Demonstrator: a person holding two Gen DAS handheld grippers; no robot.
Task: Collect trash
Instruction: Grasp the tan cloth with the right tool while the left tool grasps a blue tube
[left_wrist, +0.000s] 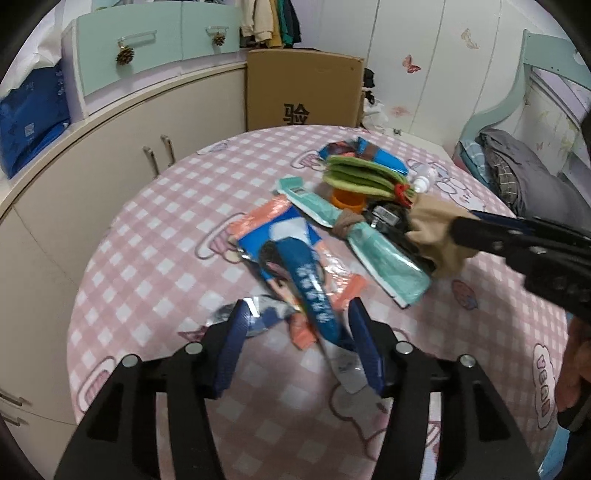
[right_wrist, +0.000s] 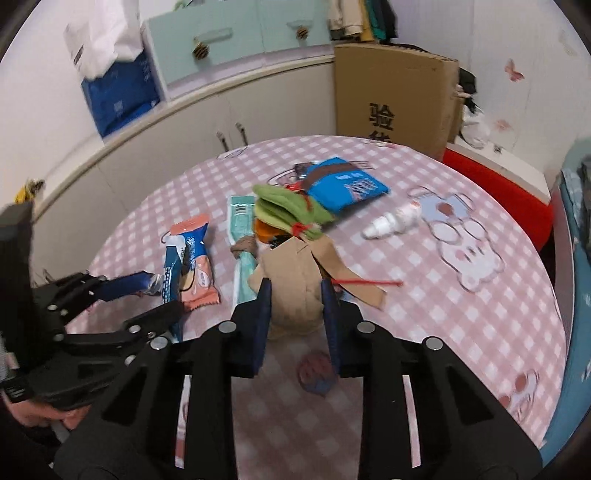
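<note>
I read one black character, 验, printed on the cardboard box (left_wrist: 304, 90) behind the table; the right wrist view shows a second, cut-off character beneath it. A pink cloud on the checked tablecloth (left_wrist: 147, 236) appears to spell "YEAH". White lettering on the blue wrapper (left_wrist: 314, 291) is too blurred to read.

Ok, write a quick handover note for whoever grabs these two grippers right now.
Left gripper: fingers either side of the blue-and-orange snack wrapper, grip unclear.
Right gripper: shut on the beige cloth.
On the pink checked tablecloth: long teal wrapper, blue packet, green folded cloth, small white bottle.
Done: nothing visibly binned.
Left: all wrappers; no bin in view.
</note>
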